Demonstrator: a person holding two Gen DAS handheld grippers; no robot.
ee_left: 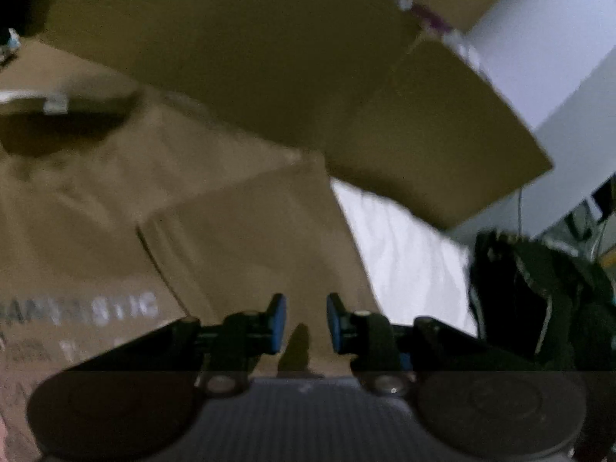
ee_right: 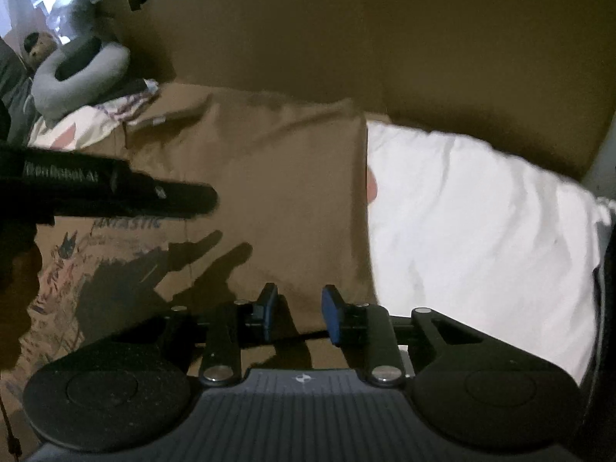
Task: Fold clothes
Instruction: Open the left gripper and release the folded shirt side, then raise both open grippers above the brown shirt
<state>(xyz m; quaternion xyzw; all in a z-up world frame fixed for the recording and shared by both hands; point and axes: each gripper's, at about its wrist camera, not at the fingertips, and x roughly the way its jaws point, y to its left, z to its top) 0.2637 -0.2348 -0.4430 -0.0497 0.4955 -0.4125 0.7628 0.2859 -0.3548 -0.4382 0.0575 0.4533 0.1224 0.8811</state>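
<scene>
Nearest the right wrist camera, the right tool [ee_right: 298, 310] hovered with its blue pads apart and nothing between them, just above the near part of the brown T-shirt [ee_right: 250, 161]. The left tool [ee_left: 306, 323] stood likewise parted and empty over the same cloth, and in the right view its black body reached in from the left edge.

The T-shirt lay spread on the white bed sheet [ee_right: 481, 208], print side up, with one side panel already turned in so that a straight edge ran along the sheet. In the left view a sleeve or flap of the brown cloth [ee_left: 423, 134] hung higher up and farther off; what held it could not be told through the blur.

To do the next fold well, I judged, each tool should pinch a single layer at a corner of the near hem, both lifting together and carrying it level toward the collar [ee_right: 169, 115], so the edges line up and the print does not crease. Pinching the sheet along with the cloth was the main risk.

Writing: the chest print [ee_right: 127, 223] read "ANTASTIC", its start hidden; smaller lines beneath were too blurred to read. The left tool's side bore white lettering, not legible.
</scene>
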